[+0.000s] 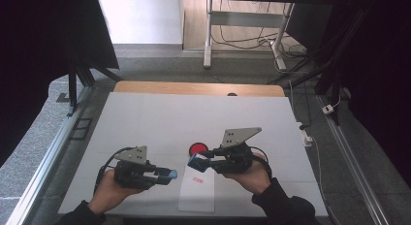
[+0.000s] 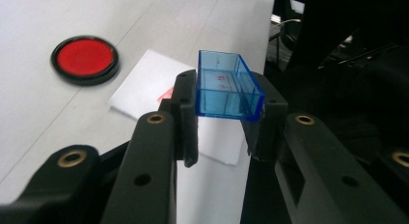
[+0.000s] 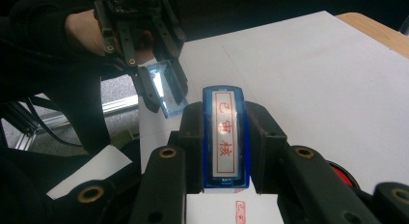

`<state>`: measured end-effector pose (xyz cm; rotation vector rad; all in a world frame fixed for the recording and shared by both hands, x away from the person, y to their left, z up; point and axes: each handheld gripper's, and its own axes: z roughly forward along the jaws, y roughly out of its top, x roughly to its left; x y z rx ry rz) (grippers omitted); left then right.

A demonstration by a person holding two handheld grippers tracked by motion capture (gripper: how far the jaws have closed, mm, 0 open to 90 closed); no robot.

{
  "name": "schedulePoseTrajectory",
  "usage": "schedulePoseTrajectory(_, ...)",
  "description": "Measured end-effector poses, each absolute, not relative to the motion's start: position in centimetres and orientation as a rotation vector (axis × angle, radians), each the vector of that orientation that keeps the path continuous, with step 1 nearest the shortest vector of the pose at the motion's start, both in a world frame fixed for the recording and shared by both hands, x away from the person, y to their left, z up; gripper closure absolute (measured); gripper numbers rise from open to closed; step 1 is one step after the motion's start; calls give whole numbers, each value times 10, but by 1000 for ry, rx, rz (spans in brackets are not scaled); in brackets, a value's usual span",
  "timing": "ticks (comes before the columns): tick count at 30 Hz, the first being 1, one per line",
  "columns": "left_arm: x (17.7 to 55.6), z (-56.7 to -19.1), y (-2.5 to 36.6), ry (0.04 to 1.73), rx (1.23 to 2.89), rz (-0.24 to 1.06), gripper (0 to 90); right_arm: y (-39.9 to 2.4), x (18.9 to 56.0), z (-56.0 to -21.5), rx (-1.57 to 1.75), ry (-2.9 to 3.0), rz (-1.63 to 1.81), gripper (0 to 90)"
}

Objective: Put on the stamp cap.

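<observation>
From the high view, the white counter (image 1: pixel 145 118) lies bare toward its far wooden edge, with room on both sides. The left claw (image 1: pixel 169 174) grasps a clear blue plastic cap (image 1: pixel 171 174) just left of a white paper sheet (image 1: pixel 197 198); the right claw (image 1: pixel 194 162) grips a blue rectangular stamp (image 1: pixel 196 161) above that sheet, beside a round red ink pad (image 1: pixel 197 148).

In the left gripper view, the cap (image 2: pixel 226 86) sits clamped between the jaws, open side up, near the counter's edge.

In the right gripper view, the stamp (image 3: pixel 225 134) is pinched, its red-lettered face upward; a red imprint (image 3: pixel 240 210), seemingly fresh, marks the paper below.
</observation>
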<state>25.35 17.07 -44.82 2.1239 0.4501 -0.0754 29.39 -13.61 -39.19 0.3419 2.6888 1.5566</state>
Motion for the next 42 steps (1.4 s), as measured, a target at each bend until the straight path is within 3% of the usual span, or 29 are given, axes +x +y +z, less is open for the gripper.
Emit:
schedulePoseTrajectory(24, 282, -449, 130, 236, 2118, -186, 686, -132, 288, -388, 229, 2704, 1647, 710)
schedulePoseTrajectory(42, 286, -451, 124, 162, 2114, -233, 687, -127, 285, -391, 170, 2747, 1643, 710)
